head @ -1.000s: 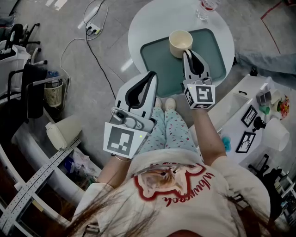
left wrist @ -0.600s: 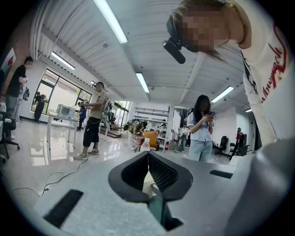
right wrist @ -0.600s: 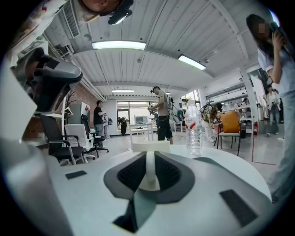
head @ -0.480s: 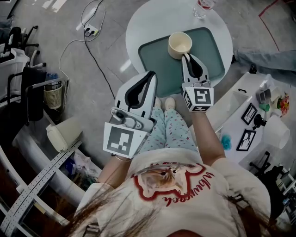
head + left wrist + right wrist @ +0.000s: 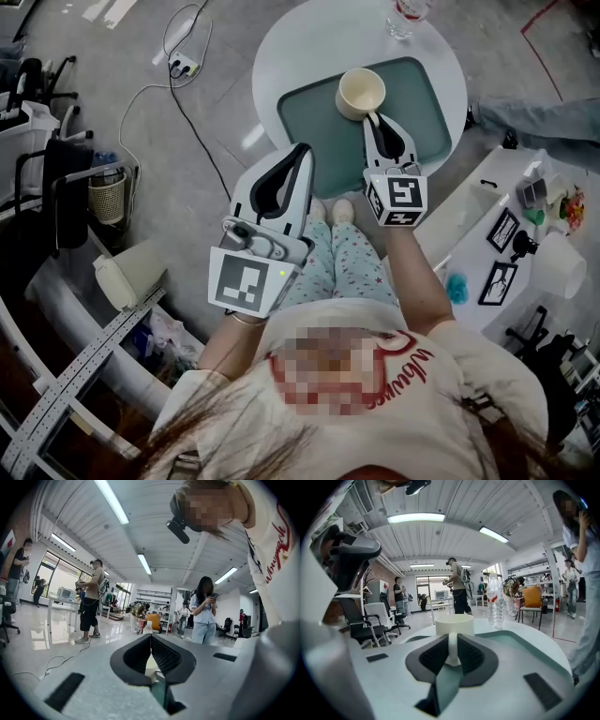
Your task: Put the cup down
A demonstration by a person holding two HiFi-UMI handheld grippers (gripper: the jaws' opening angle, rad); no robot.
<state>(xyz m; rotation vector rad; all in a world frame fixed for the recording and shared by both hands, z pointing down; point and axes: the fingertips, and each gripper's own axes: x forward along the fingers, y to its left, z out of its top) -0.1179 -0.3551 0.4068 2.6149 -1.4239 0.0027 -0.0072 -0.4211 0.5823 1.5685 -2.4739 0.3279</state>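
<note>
Looking down in the head view, the cup [image 5: 361,91] is over the green tray [image 5: 319,127] on the round table [image 5: 300,42], right where you'd want to park it. I can't tell if its base actually touches. The right tongs [image 5: 377,119] have it by the handle, which I guess holds it level. The left tongs [image 5: 304,153] hang off to the side, well clear.

Left gripper view: jaws pressed together, nothing in them.

Right gripper view: jaws pinched on the handle [image 5: 452,649], with a bottle [image 5: 495,601] standing behind the cup.

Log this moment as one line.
right hand-held gripper: shut on cup handle | cup upright over tray | left hand-held gripper: shut, empty
</note>
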